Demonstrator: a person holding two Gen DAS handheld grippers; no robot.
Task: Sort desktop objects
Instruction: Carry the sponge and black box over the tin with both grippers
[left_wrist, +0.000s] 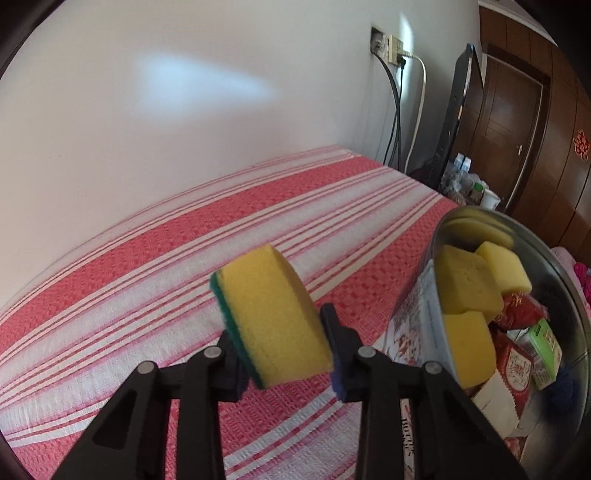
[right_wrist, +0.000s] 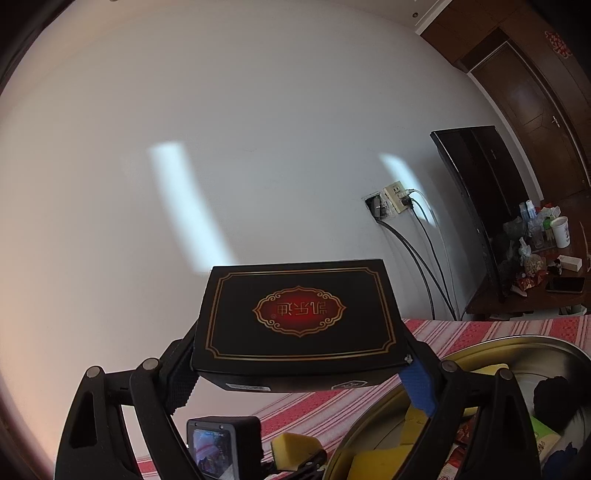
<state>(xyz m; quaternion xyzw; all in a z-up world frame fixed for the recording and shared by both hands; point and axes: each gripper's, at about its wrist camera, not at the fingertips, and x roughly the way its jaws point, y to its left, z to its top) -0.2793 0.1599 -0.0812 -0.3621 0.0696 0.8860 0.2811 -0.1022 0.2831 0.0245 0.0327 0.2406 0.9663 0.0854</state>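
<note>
Left tool (left_wrist: 280, 332) grips sponge (left_wrist: 273, 314) beside metal basin (left_wrist: 569, 295) of sponges.

A yellow-green sponge (left_wrist: 271, 314) and a black box (right_wrist: 299, 319) are each held aloft.

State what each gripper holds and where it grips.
Left gripper: yellow-and-green sponge, jaws on its green and opposite faces. Right gripper: black gold-trimmed box, clamped across its two short ends.

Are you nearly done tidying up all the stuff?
Partly. Several yellow sponges and snack packets already lie in the metal basin. Right now the left gripper holds a sponge and the right gripper holds a black box. Both are not yet sorted.
</note>
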